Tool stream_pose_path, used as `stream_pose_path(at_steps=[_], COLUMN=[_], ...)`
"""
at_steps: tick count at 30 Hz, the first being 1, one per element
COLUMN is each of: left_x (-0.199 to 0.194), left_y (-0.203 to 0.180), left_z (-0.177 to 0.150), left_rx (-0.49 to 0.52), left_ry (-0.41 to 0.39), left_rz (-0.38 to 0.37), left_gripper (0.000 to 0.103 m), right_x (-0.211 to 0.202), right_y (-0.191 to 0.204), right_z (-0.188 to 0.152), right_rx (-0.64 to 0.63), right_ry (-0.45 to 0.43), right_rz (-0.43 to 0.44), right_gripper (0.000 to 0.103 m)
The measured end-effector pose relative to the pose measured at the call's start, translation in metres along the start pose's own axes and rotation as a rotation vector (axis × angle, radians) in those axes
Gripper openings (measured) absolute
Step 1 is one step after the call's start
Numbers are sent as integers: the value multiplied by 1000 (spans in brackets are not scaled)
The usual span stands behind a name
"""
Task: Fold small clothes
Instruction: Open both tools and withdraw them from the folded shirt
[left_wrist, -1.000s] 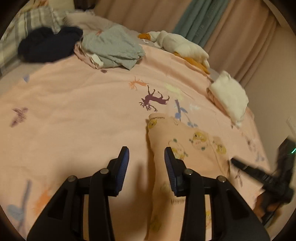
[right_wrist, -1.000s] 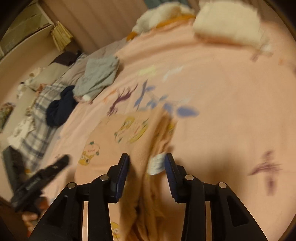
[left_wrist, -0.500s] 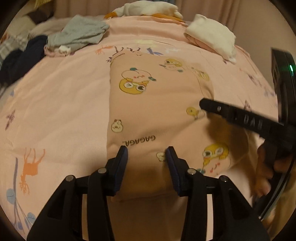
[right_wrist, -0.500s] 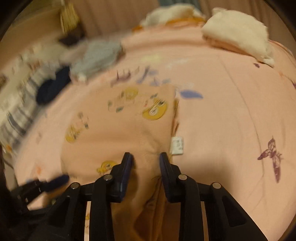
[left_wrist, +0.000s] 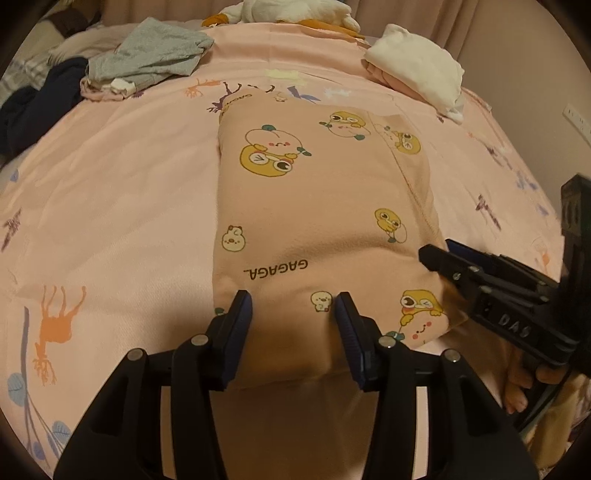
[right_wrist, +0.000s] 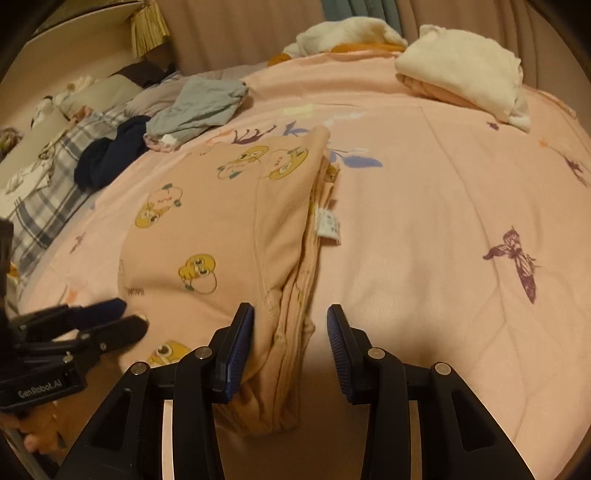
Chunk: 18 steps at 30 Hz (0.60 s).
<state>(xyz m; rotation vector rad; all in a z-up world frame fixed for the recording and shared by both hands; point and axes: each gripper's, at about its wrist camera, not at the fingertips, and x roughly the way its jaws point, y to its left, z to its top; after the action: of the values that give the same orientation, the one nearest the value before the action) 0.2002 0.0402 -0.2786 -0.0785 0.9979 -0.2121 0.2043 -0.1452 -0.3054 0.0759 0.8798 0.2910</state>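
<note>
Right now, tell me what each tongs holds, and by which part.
Nothing is gripped. Both tongs are opening: the left tongs straddle the near edge of the folded peach garment, the right tongs its near right corner, pads clear of the cloth.

The garment (left_wrist: 317, 221) is peach-pink with yellow cartoon chicks and "GAGAGA" lettering, folded into a flat, thick rectangle running from 6 toward 12 o'clock in the left wrist view. Its stacked layered edges face 3 o'clock in the right wrist view, where a white care label (right_wrist: 328, 226) sticks out.
</note>
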Motion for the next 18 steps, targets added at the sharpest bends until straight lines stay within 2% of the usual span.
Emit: stream_pose_path(at_steps=[5, 8, 10, 13, 15, 17, 18], left_x=[1, 0, -3, -8, -14, -21, -25], left_y=[-3, -7, -10, -11, -13, -15, -16], left_z=[0, 0, 0, 3, 5, 6, 7], left_rx=[-13, -15, -5, -9, -27, -21, -16], left_ry=[-16, -31, -30, -8, -17, -40, -51], left_rz=[28, 52, 56, 53, 107, 159, 163], left_gripper=[53, 56, 67, 80, 81, 82, 87], right_x=[0, -3, -7, -14, -20, -31, -35], right_y=[-9, -5, 0, 8, 12, 15, 16], right_z=[2, -1, -4, 0, 4, 8, 9], right_rx=[52, 61, 61, 44, 41, 41, 43], right_ry=[3, -6, -10, 19, 42, 36, 26], right_rz=[36, 18, -6, -52, -90, -87, -74], right_gripper=[39, 39, 40, 52, 67, 72, 77])
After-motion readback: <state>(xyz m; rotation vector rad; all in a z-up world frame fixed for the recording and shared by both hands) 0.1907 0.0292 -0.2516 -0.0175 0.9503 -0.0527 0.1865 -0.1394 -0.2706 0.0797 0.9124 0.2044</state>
